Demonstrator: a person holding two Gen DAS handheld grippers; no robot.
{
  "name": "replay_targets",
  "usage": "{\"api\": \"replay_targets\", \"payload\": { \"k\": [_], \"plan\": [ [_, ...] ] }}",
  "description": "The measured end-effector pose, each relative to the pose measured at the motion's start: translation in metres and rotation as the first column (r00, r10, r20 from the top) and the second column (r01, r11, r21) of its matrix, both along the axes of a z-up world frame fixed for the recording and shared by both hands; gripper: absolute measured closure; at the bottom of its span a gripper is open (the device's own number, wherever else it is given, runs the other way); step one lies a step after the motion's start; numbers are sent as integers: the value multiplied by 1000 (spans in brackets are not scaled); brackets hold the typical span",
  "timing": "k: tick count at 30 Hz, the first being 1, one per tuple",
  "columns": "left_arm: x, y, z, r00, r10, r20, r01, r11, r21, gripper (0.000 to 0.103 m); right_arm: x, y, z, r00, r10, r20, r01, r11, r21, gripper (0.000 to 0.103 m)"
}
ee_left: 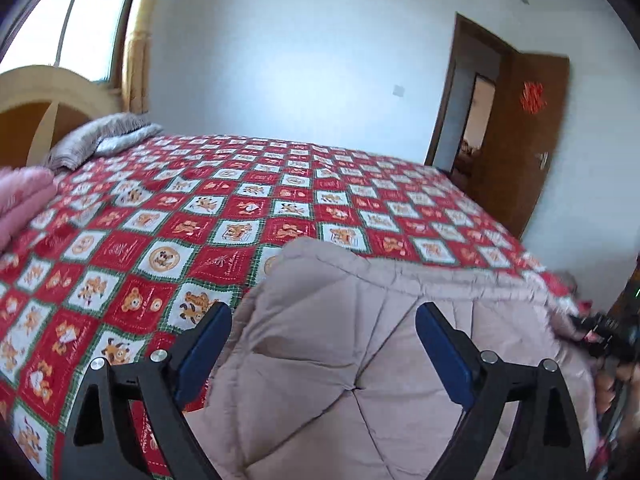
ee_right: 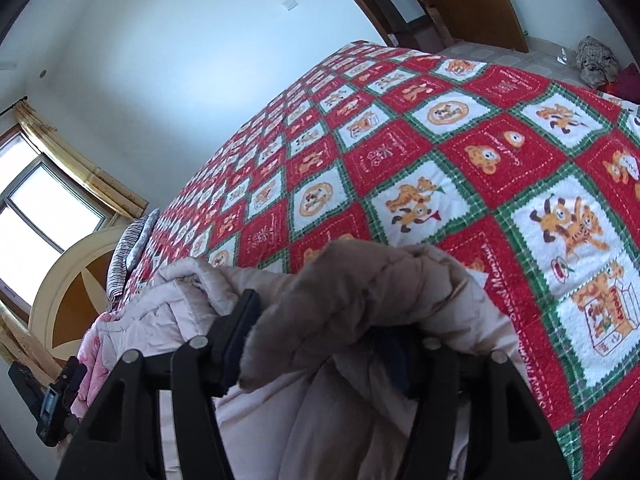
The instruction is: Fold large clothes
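On the bed (ee_left: 280,200), at six o'clock, the padded coat (ee_left: 340,340) lies released beneath the spread left hand-held gripper (ee_left: 324,340); a bunched fold is kept between the right hand-held gripper's (ee_right: 340,344) jaws, grip uncertain.

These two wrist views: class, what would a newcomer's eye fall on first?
The red, white and green bear-patterned bedspread fills the bed. A pale quilted coat lies at its near edge, under the left gripper, whose blue-padded jaws stand wide apart. In the right view, a coat fold bulges between the right gripper fingers.
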State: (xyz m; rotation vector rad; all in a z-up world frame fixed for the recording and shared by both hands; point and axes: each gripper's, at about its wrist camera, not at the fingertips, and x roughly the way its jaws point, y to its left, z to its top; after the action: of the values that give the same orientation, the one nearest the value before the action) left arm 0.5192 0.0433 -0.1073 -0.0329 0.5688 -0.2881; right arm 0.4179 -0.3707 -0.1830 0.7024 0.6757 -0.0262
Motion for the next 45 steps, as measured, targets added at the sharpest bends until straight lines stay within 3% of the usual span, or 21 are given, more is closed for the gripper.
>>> {"api": "replay_targets", "payload": {
  "k": [2, 3, 6, 16, 22, 24, 25, 28, 32, 34, 37, 39, 43, 45],
  "plan": [
    [8, -21, -22, 999, 17, -37, -12, 990, 139, 9, -2, -4, 4, 1000, 2, 6, -2, 1000, 12, 42],
    [13, -24, -34, 997, 31, -78, -18, 985, 170, 9, -4, -7, 6, 1000, 4, 9, -4, 1000, 21, 42],
    [19, -17, -54, 990, 50, -129, -31, 990, 140, 9, -2, -12, 8, 1000, 19, 11, -20, 999, 28, 42],
    [22, -16, -62, 985, 62, -161, -44, 992, 115, 9, -4, -18, 6, 999, 43, 14, -44, 998, 34, 42],
    [23, -16, -66, 982, 70, -173, -49, 992, 120, 9, -12, -30, 17, 999, 39, 17, -38, 998, -46, 42],
    [23, -16, -65, 982, 76, -170, -56, 991, 122, 9, -17, -41, 19, 1000, -26, 13, 27, 997, -67, 33],
    [21, -16, -62, 983, 84, -160, -65, 990, 125, 9, -21, -42, 23, 998, -70, 7, 70, 989, -130, 24],
    [10, -20, -38, 990, 108, -94, -96, 988, 120, 9, -28, -26, 43, 997, -62, 50, 74, 957, -281, 24],
    [-11, -40, 4, 999, 47, 8, -47, 998, 40, 9, -31, 12, 73, 991, -9, 136, 58, 931, -361, 24],
    [-17, -62, 10, 999, 2, 40, -5, 996, 89, 7, -24, 44, 80, 986, 60, 154, 7, 917, -398, 24],
    [-14, -94, -9, 998, -29, 48, 17, 969, 245, 7, -8, 90, 71, 979, 169, 111, -98, 878, -469, 23],
    [-4, -103, -27, 1000, -8, 19, 2, 954, 300, 7, 4, 113, 56, 975, 211, 74, -147, 855, -498, 23],
    [19, -88, -52, 996, 45, -80, -26, 974, 227, 7, 29, 136, 17, 972, 232, -45, -221, 821, -526, 23],
    [23, -83, -59, 993, 47, -112, -25, 982, 188, 4, 34, 133, 3, 973, 223, -62, -223, 830, -511, 23]
  ]
}}
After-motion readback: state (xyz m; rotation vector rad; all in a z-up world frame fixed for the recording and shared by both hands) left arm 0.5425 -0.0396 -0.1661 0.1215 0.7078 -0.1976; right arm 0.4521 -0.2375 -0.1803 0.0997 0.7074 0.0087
